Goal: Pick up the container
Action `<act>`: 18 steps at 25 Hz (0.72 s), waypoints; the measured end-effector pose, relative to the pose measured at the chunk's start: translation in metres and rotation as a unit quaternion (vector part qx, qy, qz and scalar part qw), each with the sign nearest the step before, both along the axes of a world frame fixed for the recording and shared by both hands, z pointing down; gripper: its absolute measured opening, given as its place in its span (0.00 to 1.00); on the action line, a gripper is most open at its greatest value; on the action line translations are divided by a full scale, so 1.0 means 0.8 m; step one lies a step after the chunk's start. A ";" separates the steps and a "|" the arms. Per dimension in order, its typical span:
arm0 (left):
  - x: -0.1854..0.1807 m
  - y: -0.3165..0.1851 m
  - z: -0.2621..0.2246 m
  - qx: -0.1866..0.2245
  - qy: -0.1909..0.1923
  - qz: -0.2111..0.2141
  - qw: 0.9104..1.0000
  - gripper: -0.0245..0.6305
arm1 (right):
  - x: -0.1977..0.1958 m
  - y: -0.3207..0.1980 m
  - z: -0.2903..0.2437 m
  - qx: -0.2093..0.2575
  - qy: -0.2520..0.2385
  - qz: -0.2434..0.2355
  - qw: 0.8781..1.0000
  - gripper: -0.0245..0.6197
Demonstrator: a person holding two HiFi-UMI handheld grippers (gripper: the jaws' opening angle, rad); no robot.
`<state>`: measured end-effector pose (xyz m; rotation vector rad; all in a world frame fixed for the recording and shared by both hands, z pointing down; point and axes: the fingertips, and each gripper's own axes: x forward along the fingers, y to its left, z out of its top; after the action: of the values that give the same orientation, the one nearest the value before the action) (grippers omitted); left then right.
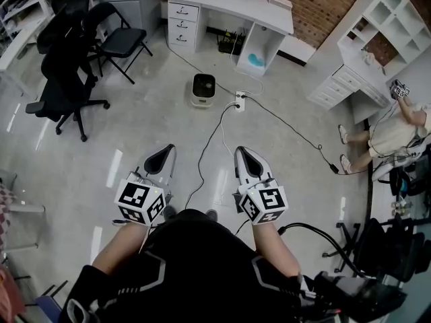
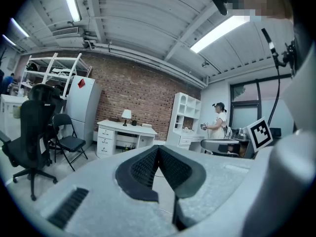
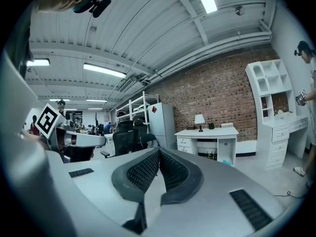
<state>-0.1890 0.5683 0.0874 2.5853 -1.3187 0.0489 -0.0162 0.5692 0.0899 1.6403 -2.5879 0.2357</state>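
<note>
— Which step is happening here?
— The approach is only beginning, I'd judge. The left gripper (image 1: 163, 155) is riding clenched and empty. The container (image 1: 203, 89) is sitting on the floor ahead, well apart from both. The right gripper (image 1: 245, 156) is likewise pinching shut on nothing.
— And next?
— Stepping closer, lowering, and opening one pair of jaws.

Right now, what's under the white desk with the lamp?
Under the desk, a tangle of cables sits on the floor and something blue lies in the open cubby. The closed drawers hide what is inside.
</note>
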 end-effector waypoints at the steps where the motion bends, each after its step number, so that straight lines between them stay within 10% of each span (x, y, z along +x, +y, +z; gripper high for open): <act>1: -0.005 0.000 0.001 -0.001 0.000 -0.001 1.000 0.05 | -0.003 -0.002 0.002 -0.004 -0.008 0.000 1.000 0.05; 18: -0.101 -0.043 0.040 -0.021 0.016 0.020 0.999 0.05 | -0.104 -0.033 0.035 -0.027 0.011 -0.011 1.000 0.05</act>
<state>-0.2702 0.5342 0.1198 2.5672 -1.2408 0.0425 -0.0993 0.5426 0.1179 1.5878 -2.5576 0.2810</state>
